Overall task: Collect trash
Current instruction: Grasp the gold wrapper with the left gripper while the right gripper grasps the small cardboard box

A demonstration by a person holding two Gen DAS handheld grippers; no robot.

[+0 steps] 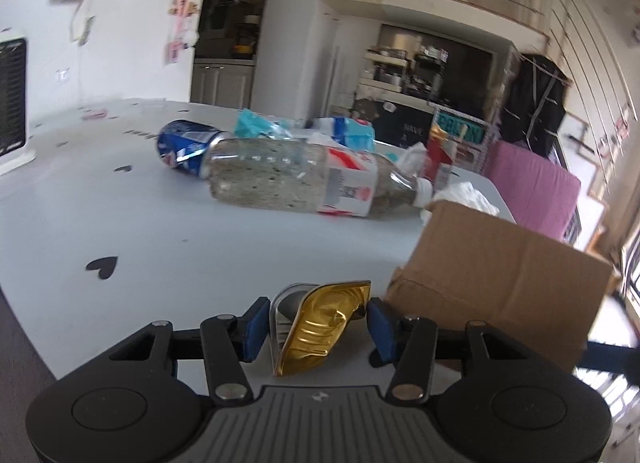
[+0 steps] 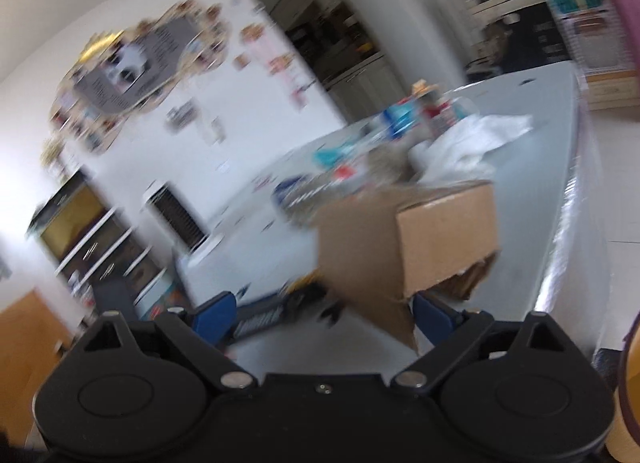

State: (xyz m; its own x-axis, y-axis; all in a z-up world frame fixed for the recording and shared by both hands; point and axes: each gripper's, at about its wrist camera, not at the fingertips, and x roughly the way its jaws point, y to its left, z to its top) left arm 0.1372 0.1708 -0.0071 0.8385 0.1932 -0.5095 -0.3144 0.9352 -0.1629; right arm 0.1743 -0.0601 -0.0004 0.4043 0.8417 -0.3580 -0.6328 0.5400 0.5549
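My left gripper [image 1: 316, 323] is shut on a crumpled gold foil wrapper [image 1: 320, 327], held just above the white table [image 1: 120, 223]. A brown cardboard box [image 1: 500, 283] stands just to its right. Beyond lie a clear plastic bottle [image 1: 304, 179], a blue can [image 1: 184, 145], blue-white wrappers [image 1: 348, 131], a red pack [image 1: 438, 155] and crumpled tissue [image 1: 468, 193]. In the blurred right wrist view my right gripper [image 2: 320, 315] is open, with the cardboard box [image 2: 412, 239] between and just beyond its fingers. Tissue [image 2: 476, 143] and other trash lie behind the box.
A white heater [image 1: 12, 95] stands on the table at far left, also in the right wrist view [image 2: 176, 215]. The table edge [image 2: 568, 223] runs along the right, with floor beyond. A pink-covered object [image 1: 536, 187] is past the table's far right.
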